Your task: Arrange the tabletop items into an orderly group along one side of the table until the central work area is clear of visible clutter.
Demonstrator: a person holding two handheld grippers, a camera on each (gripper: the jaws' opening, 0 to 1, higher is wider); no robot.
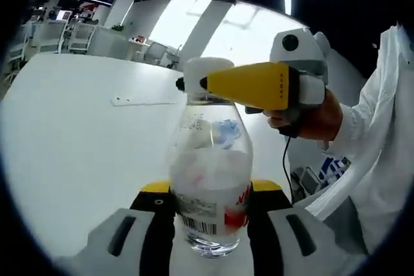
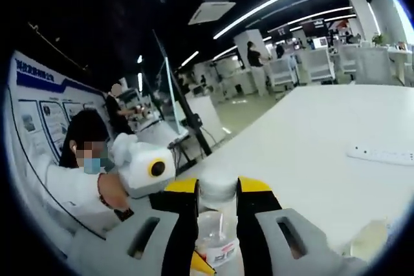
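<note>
- Left gripper view: the left hand-held gripper [image 1: 210, 214] was pinching the lower body of a clear plastic bottle [image 1: 211, 179], one jaw pressed to each side near the barcode and red label.
- The bottle stood upright between those jaws, its base close above the white surface [image 1: 77, 134]; contact with the surface could not be confirmed.
- The right hand-held gripper [image 1: 204, 82] entered from the right, its yellow jaw closed at the bottle's white cap [image 1: 207, 69].
- A hand [image 1: 310, 117] in a white sleeve held that gripper.
- Right gripper view: the right hand-held gripper [image 2: 218, 201] was clamped on the cap [image 2: 218, 192], black-and-yellow jaws tight on both sides, the bottle neck [image 2: 217, 237] visible below.
- Just beyond, at the left, the body of the left hand-held gripper [image 2: 145, 169] was seen, with a person [image 2: 81, 166] in white behind it.
- Farther out on the surface [image 2: 310, 140] lay a white power strip [image 2: 381, 155], also visible in the left gripper view [image 1: 145, 100], well apart from the bottle.
- Office desks and chairs stood in the background.
</note>
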